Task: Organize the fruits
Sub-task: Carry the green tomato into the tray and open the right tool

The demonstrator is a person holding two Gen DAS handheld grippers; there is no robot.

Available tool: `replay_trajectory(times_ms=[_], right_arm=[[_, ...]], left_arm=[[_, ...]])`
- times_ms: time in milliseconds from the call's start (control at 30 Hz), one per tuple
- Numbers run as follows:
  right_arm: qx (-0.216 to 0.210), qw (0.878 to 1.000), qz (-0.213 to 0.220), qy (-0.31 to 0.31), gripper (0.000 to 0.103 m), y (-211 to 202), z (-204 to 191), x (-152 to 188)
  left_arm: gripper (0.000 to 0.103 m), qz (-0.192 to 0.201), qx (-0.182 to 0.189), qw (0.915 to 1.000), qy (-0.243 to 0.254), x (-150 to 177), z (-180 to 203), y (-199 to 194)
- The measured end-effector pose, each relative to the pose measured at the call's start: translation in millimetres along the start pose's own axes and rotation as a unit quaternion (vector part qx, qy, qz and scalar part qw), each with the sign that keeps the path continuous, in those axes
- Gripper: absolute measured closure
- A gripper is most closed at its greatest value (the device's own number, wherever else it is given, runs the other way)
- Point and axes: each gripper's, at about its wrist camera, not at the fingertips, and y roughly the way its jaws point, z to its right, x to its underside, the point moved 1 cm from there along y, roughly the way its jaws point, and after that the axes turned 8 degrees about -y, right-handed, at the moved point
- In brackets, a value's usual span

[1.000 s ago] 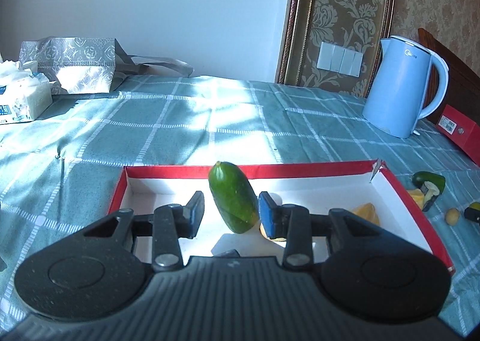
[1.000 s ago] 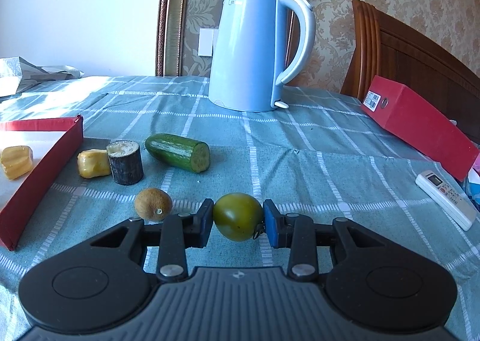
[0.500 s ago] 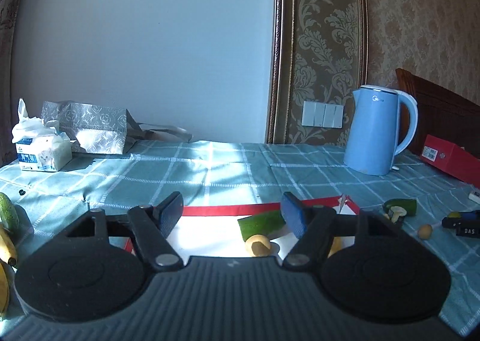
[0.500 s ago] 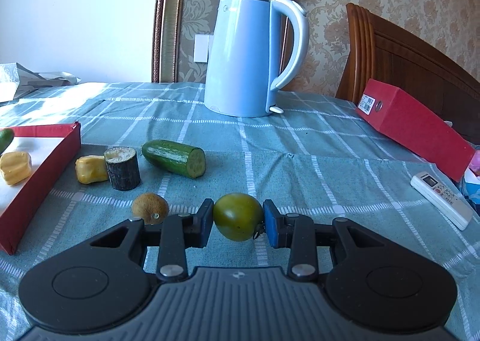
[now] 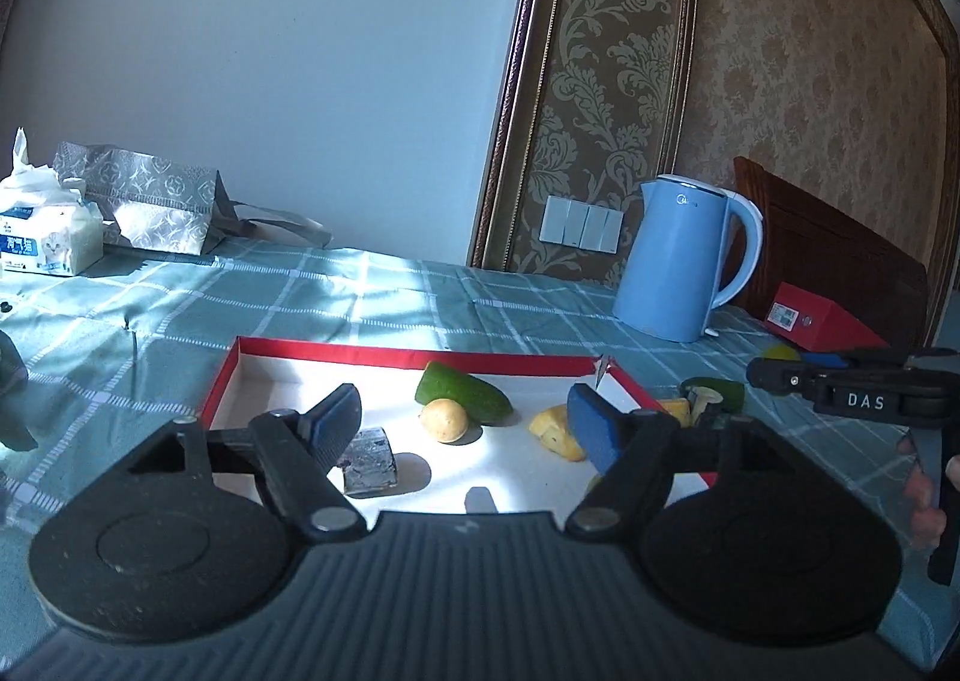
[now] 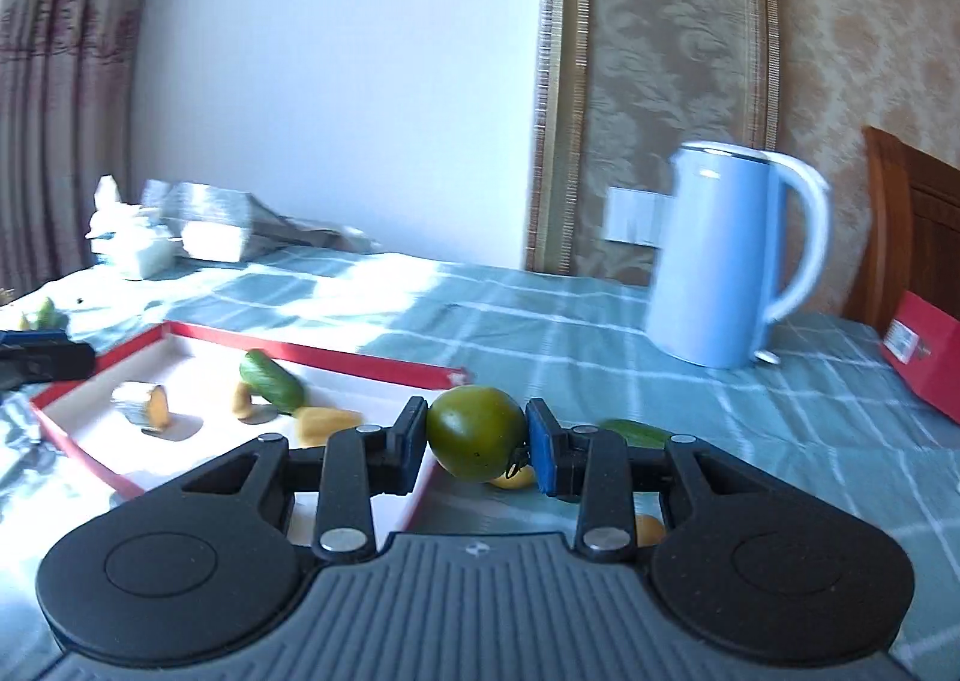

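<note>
One round green tomato (image 6: 476, 432) pinched in right gripper (image 6: 477, 441), left gripper (image 5: 465, 420) opening, empty

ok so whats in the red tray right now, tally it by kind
cucumber piece: 1
small round tan fruit: 1
yellow chunk: 1
dark-skinned cut piece: 1
total in the red tray: 4
</note>
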Motion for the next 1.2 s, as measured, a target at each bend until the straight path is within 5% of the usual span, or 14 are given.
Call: replay_trajectory(times_ms=[267, 567, 700, 800, 967, 1100, 1200], right_arm=[[-0.098, 0.992, -0.049, -0.065, 0.068, 69.1, -84.0, -23.2], [-0.136, 0.981, -0.111, -0.081, 0.068, 106.8, -124.3, -16.3], [-0.135, 0.984, -0.102, -0.062, 0.055, 101.2, -119.6, -15.5], [-0.121, 0.989, -0.065, -0.050, 0.026, 83.3, -106.5, -23.7], [0.018, 1.000, 0.023, 0.004, 0.025, 28.9, -41.7, -15.1], [0.205, 0.978, 0.023, 0.023, 0.018, -4.7, 34.8, 17.8], [0.241, 0.965, -0.007, 0.105, 0.017, -19.4, 95.9, 47.9]], left_arm=[[0.030, -0.005, -0.022, 0.9997, -0.014, 7.3, -23.8, -13.2], [0.029, -0.010, -0.023, 0.9995, -0.017, 9.9, -31.6, -15.6], [0.029, -0.010, -0.023, 0.9995, -0.019, 9.6, -32.6, -15.1], [0.028, -0.012, -0.027, 0.9995, -0.012, 9.7, -29.9, -13.3], [0.027, -0.009, -0.011, 0.9998, -0.011, 4.6, -17.0, -15.4], [0.026, -0.012, 0.028, 0.9995, 0.007, 3.9, 15.6, -8.0], [0.025, -0.022, 0.070, 0.9968, 0.033, 6.7, 52.6, 5.6]])
